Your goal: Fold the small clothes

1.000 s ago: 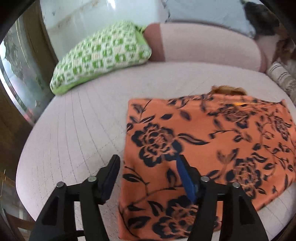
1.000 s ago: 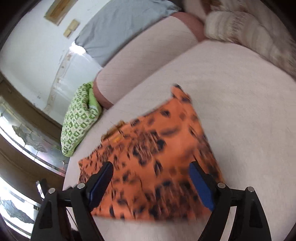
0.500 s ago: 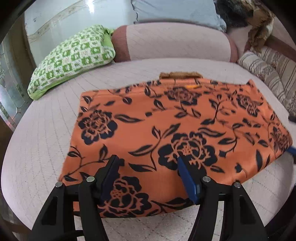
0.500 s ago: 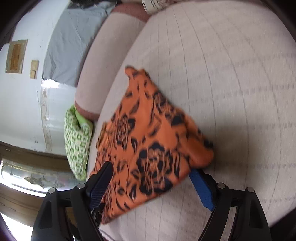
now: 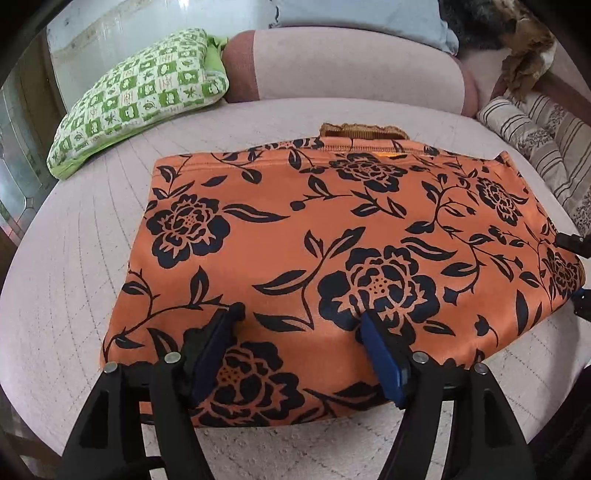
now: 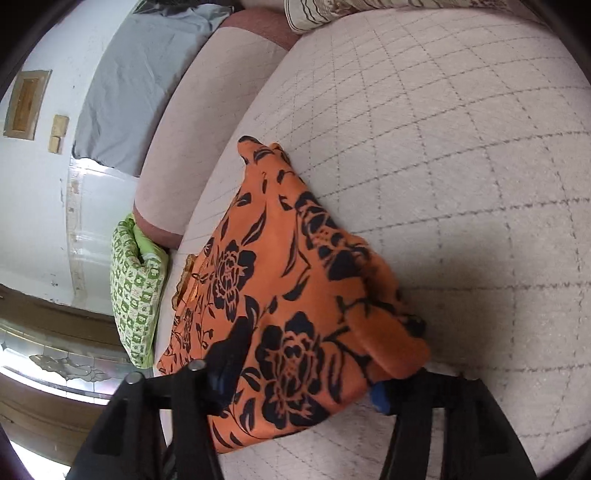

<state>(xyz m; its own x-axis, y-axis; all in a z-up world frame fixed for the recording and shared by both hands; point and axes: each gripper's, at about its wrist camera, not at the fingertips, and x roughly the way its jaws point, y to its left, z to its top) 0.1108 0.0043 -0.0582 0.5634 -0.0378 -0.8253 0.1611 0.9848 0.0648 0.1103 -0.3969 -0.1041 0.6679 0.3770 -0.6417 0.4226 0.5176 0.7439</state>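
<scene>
An orange garment with black flowers (image 5: 332,236) lies spread flat on the pale quilted seat (image 5: 74,266). A brown lace trim (image 5: 362,130) shows at its far edge. My left gripper (image 5: 299,332) is open, its fingers wide apart over the garment's near edge. My right gripper (image 6: 314,354) is open at the garment's right end (image 6: 303,295); one finger lies over the cloth, the blue-padded finger (image 6: 380,397) sits under its lifted corner. The right gripper's fingertips also show at the right edge of the left wrist view (image 5: 576,273).
A green checked pillow (image 5: 140,96) lies at the back left. A pink bolster (image 5: 351,70) runs along the back with a grey-blue cloth (image 5: 362,18) over it. Striped cushions (image 5: 535,147) sit at the right. The seat's front edge (image 5: 295,450) is close below my left gripper.
My left gripper moved right and in over the garment's near edge. My right gripper swung down to the garment's right end, and its lower finger slid under the corner.
</scene>
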